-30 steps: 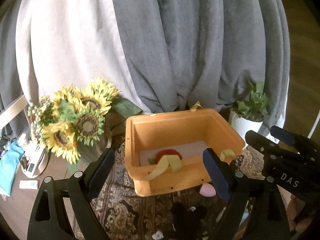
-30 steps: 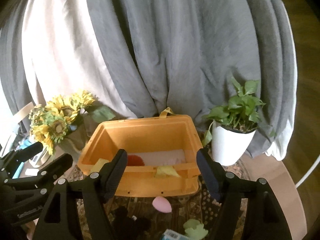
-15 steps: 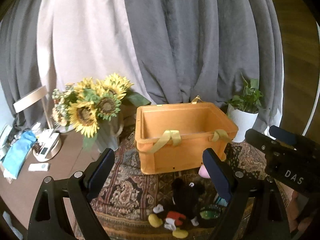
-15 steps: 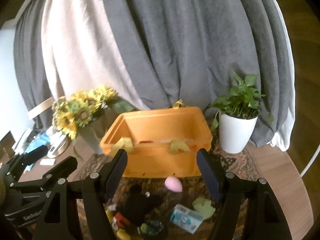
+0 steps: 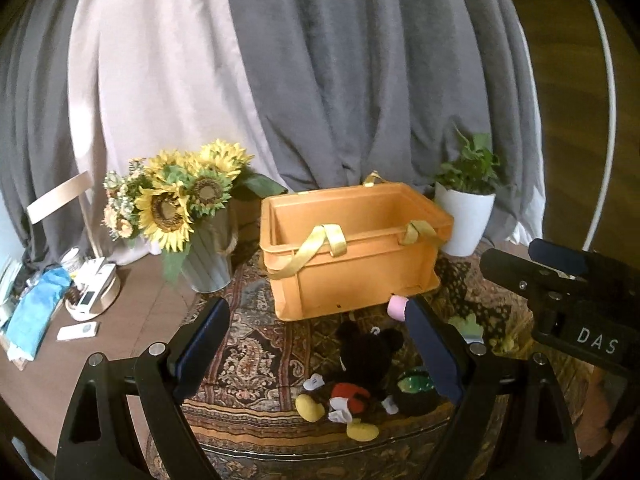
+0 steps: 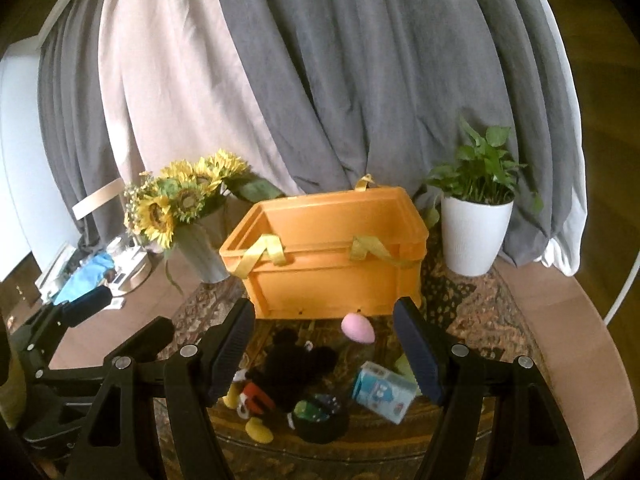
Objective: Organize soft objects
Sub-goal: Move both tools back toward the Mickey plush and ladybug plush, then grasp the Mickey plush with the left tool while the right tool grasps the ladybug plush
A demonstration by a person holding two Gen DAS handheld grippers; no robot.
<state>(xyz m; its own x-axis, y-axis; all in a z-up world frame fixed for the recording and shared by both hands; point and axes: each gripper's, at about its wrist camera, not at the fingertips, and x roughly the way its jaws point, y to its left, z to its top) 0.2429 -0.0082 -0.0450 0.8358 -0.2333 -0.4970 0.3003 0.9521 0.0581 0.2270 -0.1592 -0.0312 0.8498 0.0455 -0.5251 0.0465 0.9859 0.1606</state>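
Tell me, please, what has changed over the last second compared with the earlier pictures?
Both grippers, left gripper and right gripper, pulled back and lowered from the orange bin, bringing the mouse plush and pink egg into view. Both jaws stayed open and empty; nothing on the rug shifted.

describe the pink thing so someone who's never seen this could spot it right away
Find the orange crate with yellow straps on the patterned rug. Just in front of its near wall lies a pink egg-shaped sponge, the only smooth, plain pink item, right of the black mouse plush.
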